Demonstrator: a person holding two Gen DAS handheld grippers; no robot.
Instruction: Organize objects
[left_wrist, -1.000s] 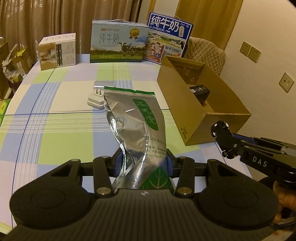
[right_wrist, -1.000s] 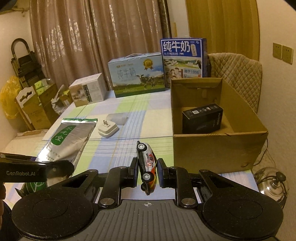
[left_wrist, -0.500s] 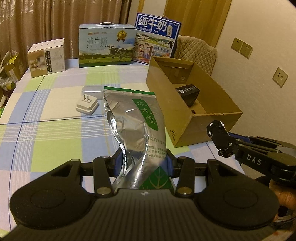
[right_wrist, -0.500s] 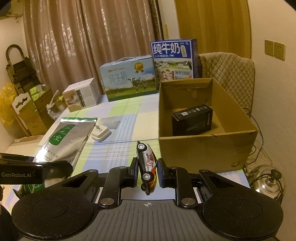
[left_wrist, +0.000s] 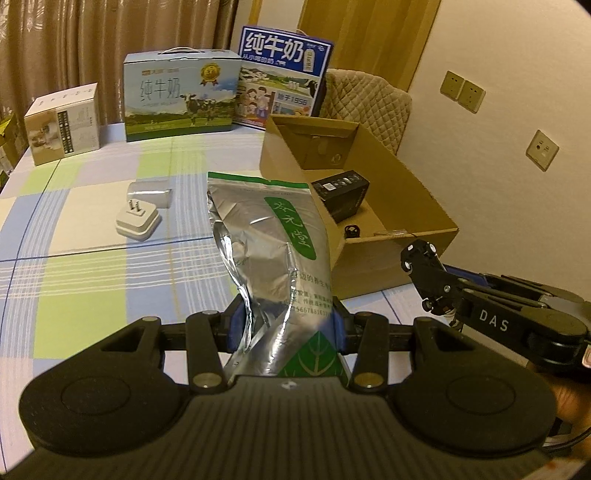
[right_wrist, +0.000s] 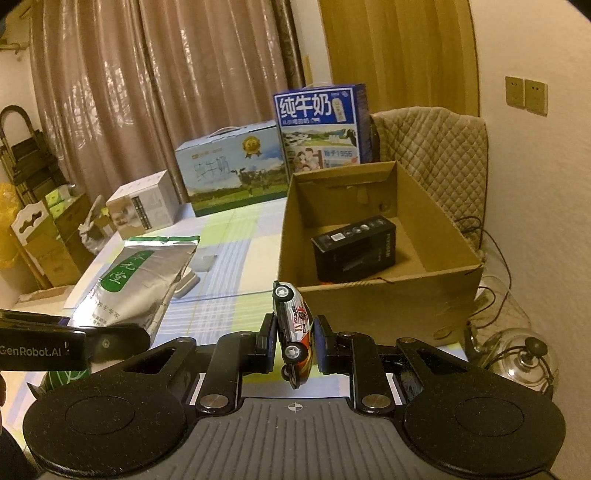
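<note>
Pouch (left_wrist: 273, 258) of crinkled silver foil, with a green top strip, a green label bearing white characters and a green leaf print at its base, is clamped at its lower end between the jaws of the left gripper (left_wrist: 286, 328) and stands tilted above the checked tablecloth (left_wrist: 92, 266). Toy car (right_wrist: 293, 328), silver with red, white and orange markings and white wheels, is pinched nose-up in the closed right gripper (right_wrist: 293, 341), just in front of the cardboard box (right_wrist: 391, 302). Inside the box lies a black carton (right_wrist: 354, 251); a white plug (left_wrist: 138, 221) rests on the cloth to the pouch's left.
</note>
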